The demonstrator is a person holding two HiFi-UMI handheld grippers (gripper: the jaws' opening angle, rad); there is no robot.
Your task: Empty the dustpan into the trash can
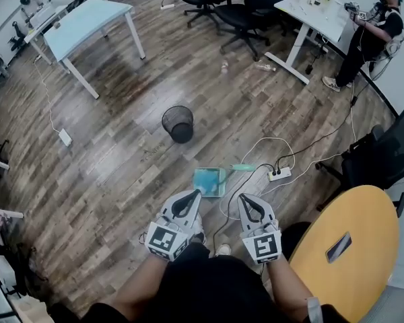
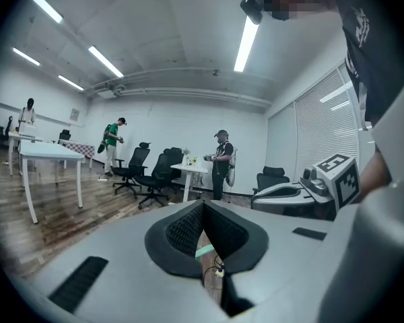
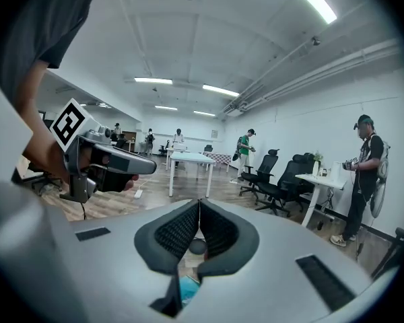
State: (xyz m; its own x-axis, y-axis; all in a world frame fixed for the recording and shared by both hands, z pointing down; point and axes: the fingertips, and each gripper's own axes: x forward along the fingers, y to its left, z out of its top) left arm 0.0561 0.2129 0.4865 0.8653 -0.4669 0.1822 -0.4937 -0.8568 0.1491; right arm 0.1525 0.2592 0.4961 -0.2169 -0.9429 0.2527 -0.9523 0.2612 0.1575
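Note:
A teal dustpan (image 1: pixel 209 182) lies flat on the wooden floor, its pale green handle (image 1: pixel 242 167) pointing right. Farther off stands a black mesh trash can (image 1: pixel 178 124). My left gripper (image 1: pixel 194 194) hovers just short of the dustpan's near edge, shut and empty. My right gripper (image 1: pixel 242 198) hangs beside it on the right, also shut with nothing in it. In the right gripper view (image 3: pixel 199 202) the trash can (image 3: pixel 197 246) and a bit of the dustpan (image 3: pixel 187 289) show below the closed pads. In the left gripper view (image 2: pixel 203 206) the handle (image 2: pixel 205 251) peeks through.
A white power strip (image 1: pixel 280 174) with cables trails on the floor right of the dustpan. A round yellow table (image 1: pixel 350 247) and a black chair (image 1: pixel 384 157) stand at the right. A light blue table (image 1: pixel 87 25), office chairs (image 1: pixel 236 5), a white desk (image 1: pixel 316 12) and a person (image 1: pixel 374 32) lie beyond.

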